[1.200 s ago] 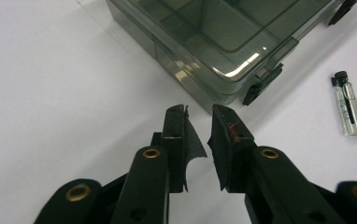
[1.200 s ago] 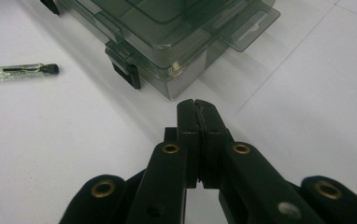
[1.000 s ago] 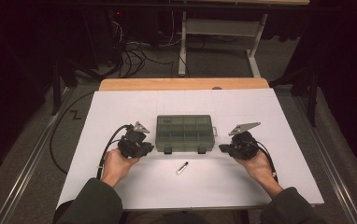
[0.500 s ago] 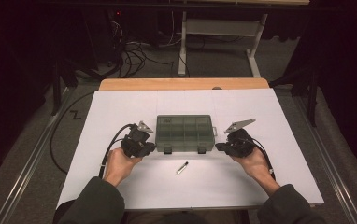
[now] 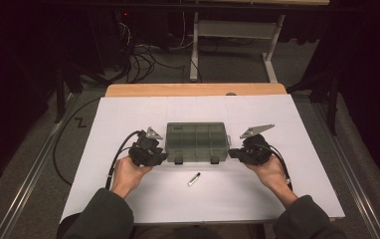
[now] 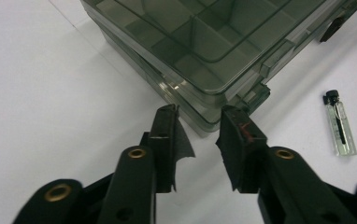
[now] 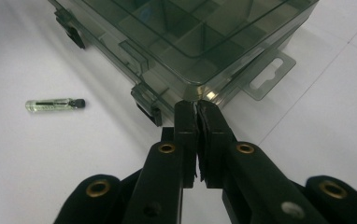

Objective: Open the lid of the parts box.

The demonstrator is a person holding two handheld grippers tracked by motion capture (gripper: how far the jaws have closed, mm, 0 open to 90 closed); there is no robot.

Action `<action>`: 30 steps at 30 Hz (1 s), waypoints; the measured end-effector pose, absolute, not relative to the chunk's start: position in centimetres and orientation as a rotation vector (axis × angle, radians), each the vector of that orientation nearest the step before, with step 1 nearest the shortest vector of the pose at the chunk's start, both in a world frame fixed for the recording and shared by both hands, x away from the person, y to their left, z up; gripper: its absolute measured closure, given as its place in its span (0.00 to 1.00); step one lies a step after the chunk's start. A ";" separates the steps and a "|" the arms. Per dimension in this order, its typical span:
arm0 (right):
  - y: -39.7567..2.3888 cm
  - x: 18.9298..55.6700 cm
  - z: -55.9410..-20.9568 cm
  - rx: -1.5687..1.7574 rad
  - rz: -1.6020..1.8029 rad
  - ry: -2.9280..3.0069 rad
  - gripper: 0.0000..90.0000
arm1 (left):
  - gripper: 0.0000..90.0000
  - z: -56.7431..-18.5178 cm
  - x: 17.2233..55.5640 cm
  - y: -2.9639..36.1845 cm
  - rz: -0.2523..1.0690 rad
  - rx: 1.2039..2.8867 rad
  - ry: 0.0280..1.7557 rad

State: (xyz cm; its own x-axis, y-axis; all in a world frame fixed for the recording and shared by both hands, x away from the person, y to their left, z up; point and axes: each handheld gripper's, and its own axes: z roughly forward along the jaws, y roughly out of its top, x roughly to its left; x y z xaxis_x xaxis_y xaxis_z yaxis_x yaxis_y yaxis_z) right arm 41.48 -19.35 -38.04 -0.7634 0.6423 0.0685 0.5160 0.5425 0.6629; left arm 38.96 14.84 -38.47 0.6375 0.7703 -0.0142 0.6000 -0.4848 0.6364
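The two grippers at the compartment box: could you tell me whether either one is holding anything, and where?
Nothing is held. The left gripper stands open at a corner of the box; the right gripper is shut, empty, at another corner.

Grippers: left gripper (image 5: 159, 155), right gripper (image 5: 234, 153) black, brass rivets | plates: grey triangular | cables: black, trailing rearward | sleeves: dark olive

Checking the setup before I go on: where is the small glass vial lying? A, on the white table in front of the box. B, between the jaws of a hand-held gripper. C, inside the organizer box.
A: the vial lies on the white table, on the near side of the closed organizer box, apart from it.
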 end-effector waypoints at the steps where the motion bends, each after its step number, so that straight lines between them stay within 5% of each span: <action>1: -19.3 41.5 -38.0 0.985 1.024 2.595 0.98 | 0.69 -38.5 39.0 14.8 0.364 2.248 1.065; 13: -19.5 41.8 -37.3 1.015 1.061 2.570 0.94 | 0.47 -37.4 39.5 14.2 0.449 2.182 1.063; 30: -18.4 43.7 -37.9 1.174 1.005 2.512 0.85 | 0.47 -36.0 40.1 14.3 0.440 2.106 1.064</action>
